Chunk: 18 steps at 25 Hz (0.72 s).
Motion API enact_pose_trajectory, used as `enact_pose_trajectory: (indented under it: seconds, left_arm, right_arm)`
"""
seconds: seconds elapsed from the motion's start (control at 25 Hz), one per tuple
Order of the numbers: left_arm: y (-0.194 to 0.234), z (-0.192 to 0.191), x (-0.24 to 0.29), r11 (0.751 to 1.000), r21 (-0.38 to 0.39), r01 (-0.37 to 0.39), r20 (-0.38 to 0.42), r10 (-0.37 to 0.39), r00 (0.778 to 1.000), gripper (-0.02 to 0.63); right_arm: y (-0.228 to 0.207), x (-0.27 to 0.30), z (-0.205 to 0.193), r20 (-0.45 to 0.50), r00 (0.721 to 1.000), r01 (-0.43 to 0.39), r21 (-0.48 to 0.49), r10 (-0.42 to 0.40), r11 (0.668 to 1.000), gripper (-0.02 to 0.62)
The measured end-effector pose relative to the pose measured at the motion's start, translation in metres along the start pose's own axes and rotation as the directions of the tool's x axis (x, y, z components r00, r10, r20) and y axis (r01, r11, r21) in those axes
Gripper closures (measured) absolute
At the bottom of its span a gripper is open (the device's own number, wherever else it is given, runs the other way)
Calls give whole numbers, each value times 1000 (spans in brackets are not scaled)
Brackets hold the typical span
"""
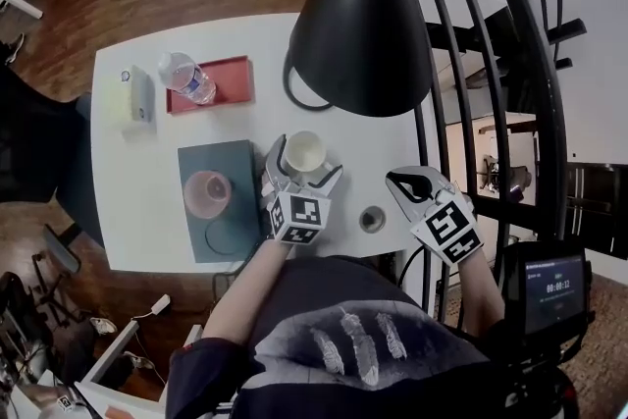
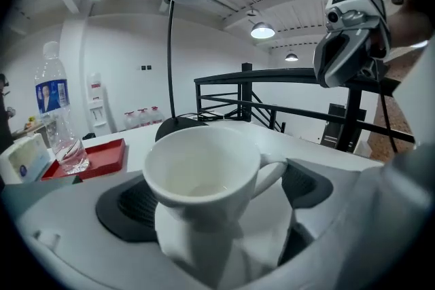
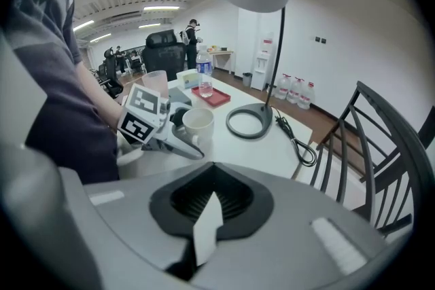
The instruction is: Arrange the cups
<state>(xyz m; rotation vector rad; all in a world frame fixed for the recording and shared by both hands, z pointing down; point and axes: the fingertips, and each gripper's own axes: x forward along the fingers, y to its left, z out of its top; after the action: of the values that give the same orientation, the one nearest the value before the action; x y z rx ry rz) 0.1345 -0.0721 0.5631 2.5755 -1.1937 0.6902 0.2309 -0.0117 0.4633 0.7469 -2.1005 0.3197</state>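
Observation:
A white handled cup (image 1: 305, 150) stands on the white table (image 1: 147, 211), between the jaws of my left gripper (image 1: 304, 166). In the left gripper view the cup (image 2: 200, 176) fills the gap, its handle towards the right pad (image 2: 309, 183). The jaws stand wide and I see no pad pressing on it. The right gripper view shows the same cup (image 3: 198, 122) inside the left gripper (image 3: 178, 134). A pink translucent cup (image 1: 207, 194) sits on a teal mat (image 1: 231, 162) to the left. My right gripper (image 1: 404, 182) hovers shut and empty at the table's right edge.
A water bottle (image 1: 186, 77) stands on a red tray (image 1: 235, 74) at the back, a tissue pack (image 1: 132, 95) beside it. A black desk lamp (image 1: 363, 15) hangs over the back right, its ring base (image 3: 249, 122) on the table. A round cable hole (image 1: 372, 219) lies between the grippers.

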Motion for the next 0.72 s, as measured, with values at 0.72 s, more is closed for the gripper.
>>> enact_pose_trajectory:
  seconds: [0.72]
  left_arm:
    - [-22,-11,-12,996,5,90,-24,-90,996,48]
  right_arm:
    - [0,-3,-11,-15,1000,9,3,-8,1000,591]
